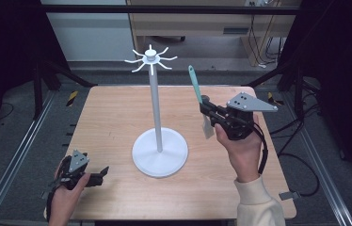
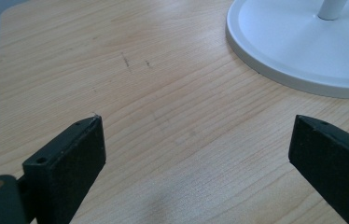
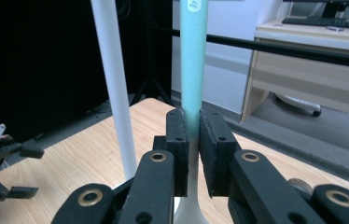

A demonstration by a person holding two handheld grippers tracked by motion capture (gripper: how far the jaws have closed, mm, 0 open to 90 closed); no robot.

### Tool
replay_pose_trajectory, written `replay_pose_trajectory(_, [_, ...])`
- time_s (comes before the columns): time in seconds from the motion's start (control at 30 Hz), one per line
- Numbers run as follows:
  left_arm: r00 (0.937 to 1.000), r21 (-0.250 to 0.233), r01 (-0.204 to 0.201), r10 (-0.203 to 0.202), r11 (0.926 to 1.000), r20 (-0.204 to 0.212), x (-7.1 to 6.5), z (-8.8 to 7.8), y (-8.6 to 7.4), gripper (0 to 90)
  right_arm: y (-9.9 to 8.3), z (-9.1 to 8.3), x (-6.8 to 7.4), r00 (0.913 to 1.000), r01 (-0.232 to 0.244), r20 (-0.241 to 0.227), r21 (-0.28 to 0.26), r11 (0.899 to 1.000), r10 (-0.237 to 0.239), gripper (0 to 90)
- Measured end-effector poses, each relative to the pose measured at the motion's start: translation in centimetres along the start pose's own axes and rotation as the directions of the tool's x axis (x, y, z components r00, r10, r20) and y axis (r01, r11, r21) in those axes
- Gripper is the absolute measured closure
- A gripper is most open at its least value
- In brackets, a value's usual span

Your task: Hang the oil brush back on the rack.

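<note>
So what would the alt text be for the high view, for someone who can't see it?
A person's right claw, raised over a wooden table, grips a teal-handled spatula beside a tall white stand topped with curved hooks. The left claw rests open near the table's front left corner.
</note>
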State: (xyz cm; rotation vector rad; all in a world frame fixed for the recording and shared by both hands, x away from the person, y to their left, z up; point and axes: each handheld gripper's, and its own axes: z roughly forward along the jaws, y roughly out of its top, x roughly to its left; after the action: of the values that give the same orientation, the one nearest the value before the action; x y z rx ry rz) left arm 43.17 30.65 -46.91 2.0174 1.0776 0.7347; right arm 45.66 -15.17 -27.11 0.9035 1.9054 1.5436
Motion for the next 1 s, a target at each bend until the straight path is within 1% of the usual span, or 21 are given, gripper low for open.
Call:
replay_pose_trajectory(0.2, [1.0,-0.002,0.004,-0.004,1.0,0.001,0.0,0.0,0.0,3.4,0.4,-0.2,0.6,0.9998,0.013,-0.017,-0.016,1.0,-0.013,82.7])
replay_pose_trajectory(0.43, [1.0,-0.001,-0.001,0.001,1.0,0.001,0.0,0.0,0.0,3.4,0.8,-0.6,1.1,0.9993,0.025,-0.025,-0.03,0.999,-0.026,82.7])
replay_pose_trajectory(0.5, [1.0,-0.001,0.0,0.0,1.0,0.0,0.0,0.0,0.0,3.5,0.9,-0.7,1.2,0.9991,0.033,-0.026,-0.034,0.999,-0.034,82.6])
replay_pose_trajectory(1.0, [1.0,-0.001,-0.001,0.001,1.0,0.002,0.0,0.0,0.0,3.4,1.5,-1.2,1.8,0.9976,0.048,-0.048,-0.06,0.997,-0.051,82.7])
